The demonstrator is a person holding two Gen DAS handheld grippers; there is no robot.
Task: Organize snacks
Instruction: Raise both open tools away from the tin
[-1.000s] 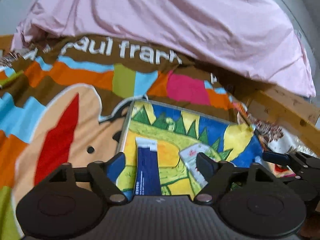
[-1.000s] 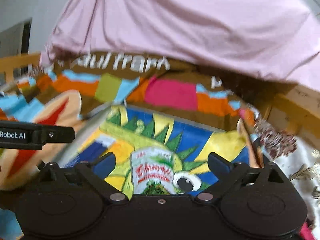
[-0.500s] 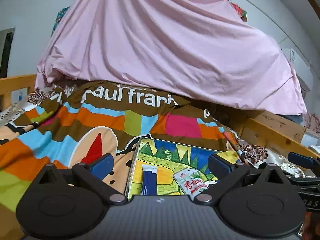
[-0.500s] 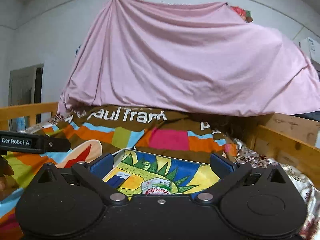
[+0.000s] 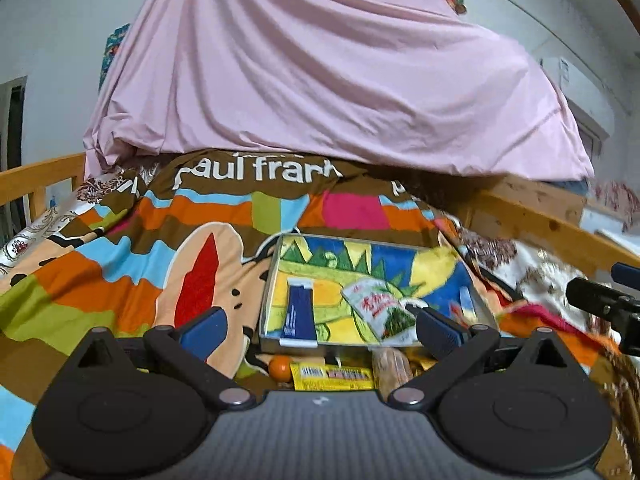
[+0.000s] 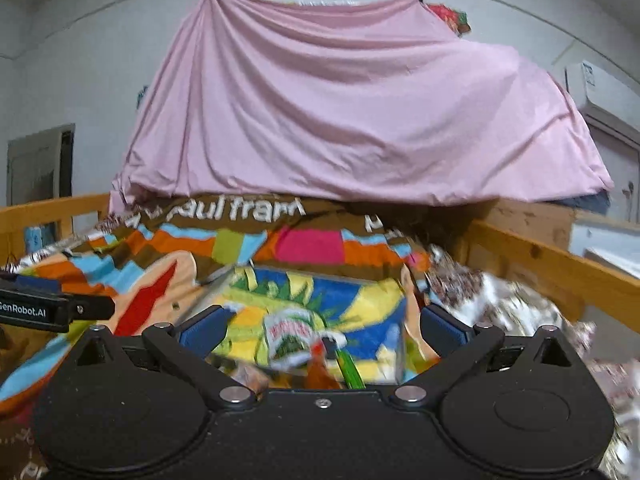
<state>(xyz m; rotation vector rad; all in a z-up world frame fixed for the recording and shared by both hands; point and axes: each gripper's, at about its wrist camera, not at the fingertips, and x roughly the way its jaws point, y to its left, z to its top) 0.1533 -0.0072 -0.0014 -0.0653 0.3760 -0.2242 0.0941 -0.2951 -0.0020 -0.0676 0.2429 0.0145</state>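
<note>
A shallow tray (image 5: 404,258) with a colourful cartoon print lies on the bed. In it lie a dark blue packet (image 5: 298,312) and a white-green-red snack bag (image 5: 380,306). The tray (image 6: 360,292) and the bag (image 6: 290,338) also show in the right wrist view. Loose snacks lie in front of the tray: a small orange ball (image 5: 279,367), a yellow bar (image 5: 332,376), a brown wrapped snack (image 5: 390,370). My left gripper (image 5: 320,330) is open and empty, just short of the tray. My right gripper (image 6: 320,330) is open and empty above the loose snacks.
A striped "paul frank" blanket (image 5: 200,216) covers the bed. A pink sheet (image 5: 320,80) hangs over a heap at the back. Wooden bed rails run along the right (image 5: 532,220) and the left (image 5: 36,184). The right gripper's tip (image 5: 600,300) juts in from the right.
Both grippers have pulled back and tilted up from close over the tray. The loose snacks in front of the tray have come into view. Both stay open.
</note>
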